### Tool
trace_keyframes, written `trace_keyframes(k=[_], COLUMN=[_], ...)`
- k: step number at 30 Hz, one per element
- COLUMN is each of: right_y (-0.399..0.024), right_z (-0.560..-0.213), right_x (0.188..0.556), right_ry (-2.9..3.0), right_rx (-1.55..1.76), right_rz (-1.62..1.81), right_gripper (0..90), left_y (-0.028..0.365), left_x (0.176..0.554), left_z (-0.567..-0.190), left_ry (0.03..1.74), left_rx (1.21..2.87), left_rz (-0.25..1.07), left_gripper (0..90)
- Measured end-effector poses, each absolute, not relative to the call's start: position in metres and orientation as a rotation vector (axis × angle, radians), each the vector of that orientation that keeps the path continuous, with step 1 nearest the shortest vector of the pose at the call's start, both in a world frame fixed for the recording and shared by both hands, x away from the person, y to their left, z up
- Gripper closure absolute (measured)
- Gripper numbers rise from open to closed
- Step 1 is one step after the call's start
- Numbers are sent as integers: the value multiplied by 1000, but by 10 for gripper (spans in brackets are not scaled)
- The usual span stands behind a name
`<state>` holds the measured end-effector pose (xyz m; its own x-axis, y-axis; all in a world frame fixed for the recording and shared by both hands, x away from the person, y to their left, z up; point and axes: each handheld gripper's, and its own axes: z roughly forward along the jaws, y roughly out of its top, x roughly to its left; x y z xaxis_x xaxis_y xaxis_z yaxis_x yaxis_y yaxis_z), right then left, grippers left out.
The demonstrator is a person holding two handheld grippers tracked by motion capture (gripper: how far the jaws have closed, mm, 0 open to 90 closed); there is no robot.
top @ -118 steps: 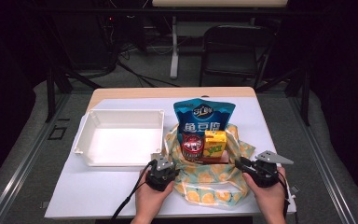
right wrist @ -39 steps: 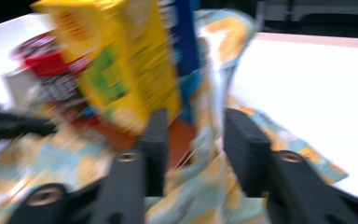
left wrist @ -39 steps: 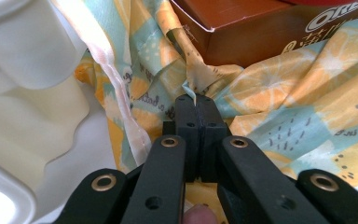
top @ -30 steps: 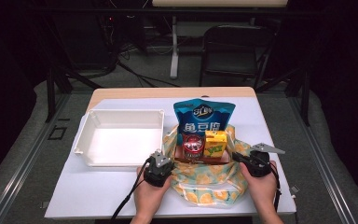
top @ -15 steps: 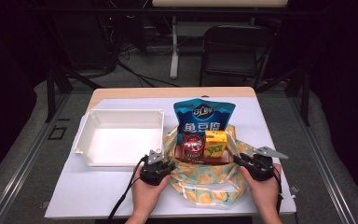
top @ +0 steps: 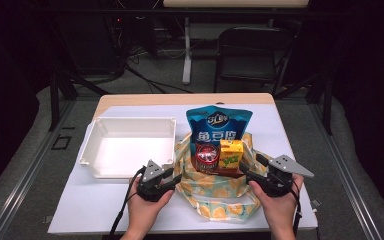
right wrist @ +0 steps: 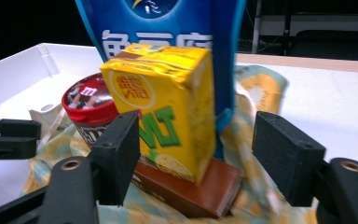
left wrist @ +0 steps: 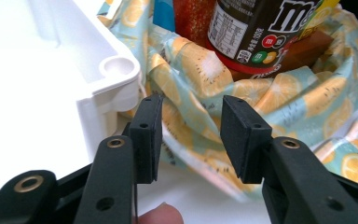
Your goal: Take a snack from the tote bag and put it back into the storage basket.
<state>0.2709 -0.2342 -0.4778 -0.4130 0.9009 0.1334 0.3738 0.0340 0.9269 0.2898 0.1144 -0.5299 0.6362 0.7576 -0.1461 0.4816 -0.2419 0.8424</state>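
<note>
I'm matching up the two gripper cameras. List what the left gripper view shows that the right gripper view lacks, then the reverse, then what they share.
Left gripper view alone: the nutrition label on the dark candy jar's side and the rounded corner post of the white plastic tray.

Right gripper view alone: the yellow lemon-tea carton, the blue snack pouch behind it, and the jar's red lid.

Both: the dark M&M's candy jar, the lemon-print fabric bag, the brown flat box, the tray, and open black jaws.

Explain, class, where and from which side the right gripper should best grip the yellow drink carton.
Probably across the yellow carton's flat upright side faces, mid-height, coming from the person's side. It stands upright on a brown bar, and the open right gripper already faces it, jaws wider than the carton.
</note>
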Motion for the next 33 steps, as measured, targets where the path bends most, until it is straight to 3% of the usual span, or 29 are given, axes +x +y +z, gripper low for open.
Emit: trace_keyframes(k=[13, 33], right_y=[-191, -166], right_z=[-476, -487], right_x=[289, 313], right_ry=[1729, 1612], right_rx=[1365, 1425], right_rz=[1363, 1276], right_gripper=[183, 172], left_y=[136, 132], left_x=[284, 280], left_z=[-519, -522], left_ry=[974, 966], left_rx=[1814, 1824], left_rz=[397, 410], left_gripper=[391, 392])
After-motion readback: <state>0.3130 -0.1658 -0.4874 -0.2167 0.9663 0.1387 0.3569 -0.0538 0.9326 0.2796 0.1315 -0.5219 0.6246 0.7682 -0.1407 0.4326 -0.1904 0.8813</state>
